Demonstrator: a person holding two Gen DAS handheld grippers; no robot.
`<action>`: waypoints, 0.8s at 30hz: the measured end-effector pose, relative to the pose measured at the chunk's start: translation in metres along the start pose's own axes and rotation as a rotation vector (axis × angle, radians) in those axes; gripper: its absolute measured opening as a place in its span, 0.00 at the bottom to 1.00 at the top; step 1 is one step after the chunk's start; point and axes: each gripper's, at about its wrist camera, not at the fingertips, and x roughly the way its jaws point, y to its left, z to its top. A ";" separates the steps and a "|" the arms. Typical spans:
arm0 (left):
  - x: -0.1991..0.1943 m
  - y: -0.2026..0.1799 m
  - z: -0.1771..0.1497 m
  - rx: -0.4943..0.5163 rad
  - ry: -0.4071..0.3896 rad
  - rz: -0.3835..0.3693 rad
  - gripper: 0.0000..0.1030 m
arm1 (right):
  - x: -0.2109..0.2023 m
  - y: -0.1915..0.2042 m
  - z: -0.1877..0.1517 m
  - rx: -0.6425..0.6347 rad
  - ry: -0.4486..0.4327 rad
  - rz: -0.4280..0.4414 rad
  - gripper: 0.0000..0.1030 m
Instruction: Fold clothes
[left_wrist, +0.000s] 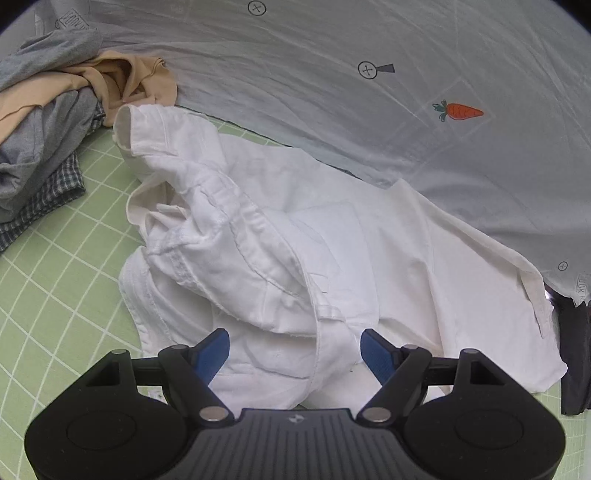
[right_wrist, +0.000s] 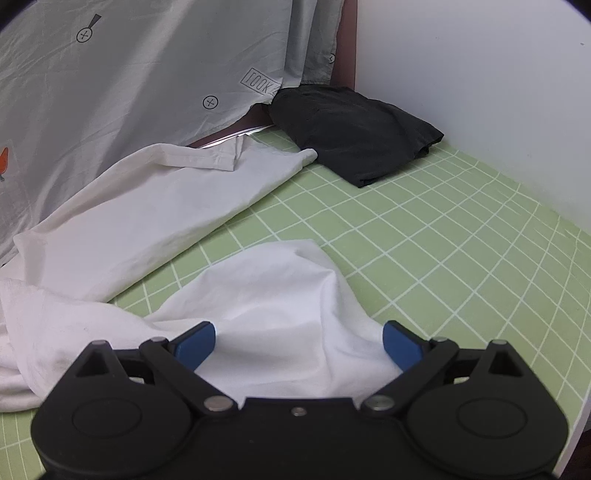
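Observation:
A crumpled white garment (left_wrist: 280, 258) lies on the green grid mat (left_wrist: 62, 266); its waistband end is bunched at the left and a flat leg stretches right. My left gripper (left_wrist: 295, 354) is open, its blue pads on either side of a fold of the white cloth at the near edge. In the right wrist view the white garment (right_wrist: 147, 214) runs from the left toward the back, and a raised corner of it (right_wrist: 288, 295) sits between the blue pads of my right gripper (right_wrist: 299, 345), which is open.
A pile of grey, tan and checked clothes (left_wrist: 48, 129) lies at the far left. A grey sheet with a carrot print (left_wrist: 369, 92) hangs behind the mat. A folded black garment (right_wrist: 354, 129) lies at the back right by a white wall (right_wrist: 480, 92).

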 end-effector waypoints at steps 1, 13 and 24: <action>0.007 -0.001 0.002 -0.007 0.005 0.003 0.76 | 0.003 -0.003 0.001 0.007 0.006 0.001 0.96; 0.016 0.026 0.004 -0.084 0.013 0.030 0.12 | 0.052 -0.020 0.019 0.100 0.092 -0.015 0.51; -0.133 0.160 -0.062 -0.022 -0.148 0.369 0.07 | 0.003 -0.038 0.025 -0.006 -0.021 0.055 0.06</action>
